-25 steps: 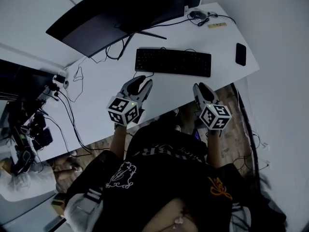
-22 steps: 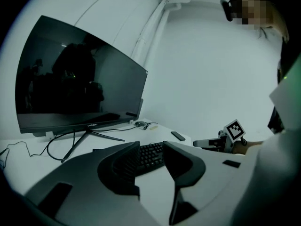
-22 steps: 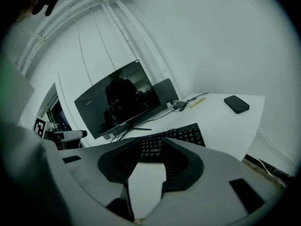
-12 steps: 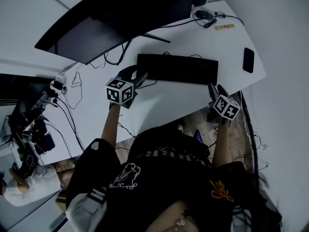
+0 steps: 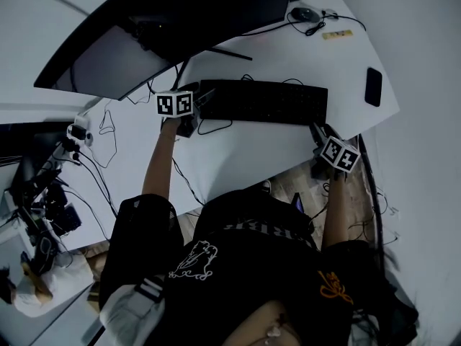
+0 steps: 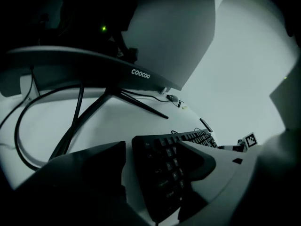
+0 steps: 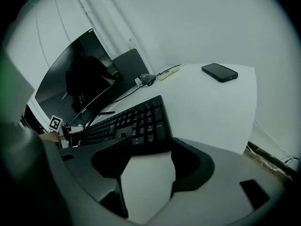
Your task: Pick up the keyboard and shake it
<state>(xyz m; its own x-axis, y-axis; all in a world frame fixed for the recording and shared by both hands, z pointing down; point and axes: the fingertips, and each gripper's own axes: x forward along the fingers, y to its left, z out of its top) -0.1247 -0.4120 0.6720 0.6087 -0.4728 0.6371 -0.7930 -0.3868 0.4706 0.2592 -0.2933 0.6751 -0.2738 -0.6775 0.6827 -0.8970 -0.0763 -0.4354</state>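
Left gripper [image 5: 196, 108] and right gripper [image 5: 318, 130] have come up from the near edge to the keyboard [image 5: 263, 101]; jaws are opening at its ends, gripping nothing yet; clamping comes next.

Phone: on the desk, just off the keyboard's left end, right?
Wrong end. The phone lies on the desk off the keyboard's right end, apart from it. The head view shows this.
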